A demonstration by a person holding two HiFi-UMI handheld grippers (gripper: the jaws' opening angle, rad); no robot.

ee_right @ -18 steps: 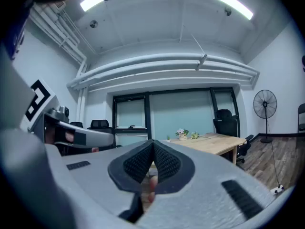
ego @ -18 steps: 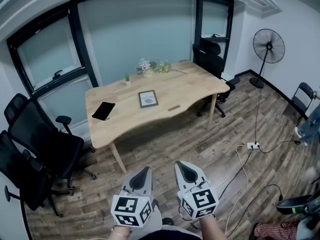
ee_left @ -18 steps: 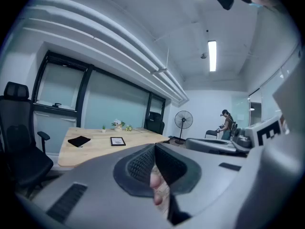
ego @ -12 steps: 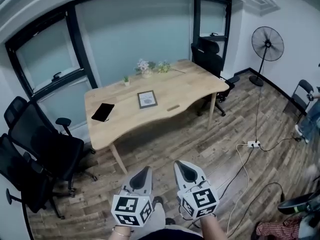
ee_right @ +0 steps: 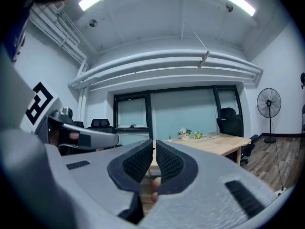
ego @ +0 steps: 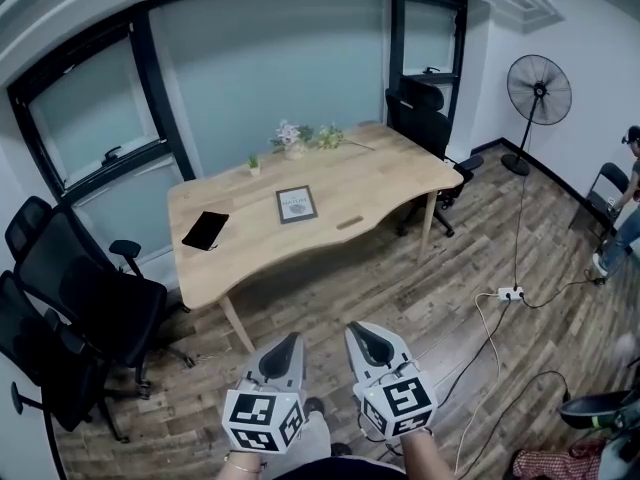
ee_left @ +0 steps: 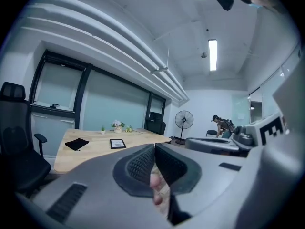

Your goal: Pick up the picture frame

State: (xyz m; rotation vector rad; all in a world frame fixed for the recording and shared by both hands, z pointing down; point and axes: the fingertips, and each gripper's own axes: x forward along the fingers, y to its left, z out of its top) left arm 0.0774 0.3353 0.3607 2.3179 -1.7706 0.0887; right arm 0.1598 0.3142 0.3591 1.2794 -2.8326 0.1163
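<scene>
A dark-rimmed picture frame (ego: 296, 204) lies flat near the middle of the wooden table (ego: 380, 173); the left gripper view shows the picture frame (ee_left: 117, 143) small and far off. Both grippers hang side by side low in the head view, well short of the table, over the wood floor. My left gripper (ego: 284, 347) is shut with nothing in it, as is the right gripper (ego: 364, 336). Up close, the left gripper (ee_left: 154, 155) and the right gripper (ee_right: 154, 152) have their pads together and empty.
A black pouch (ego: 205, 230) lies on the table's left part, small flower pots (ego: 292, 136) at its far edge. Black office chairs (ego: 85, 298) stand at the left, another chair (ego: 424, 110) behind the table. A fan (ego: 537, 93), a floor power strip (ego: 510, 293) with cables and a person (ego: 625, 223) are on the right.
The view has shifted slightly; the table sits a touch lower and nearer. Both grippers keep their place and stay shut. The person at the right edge has moved a little.
</scene>
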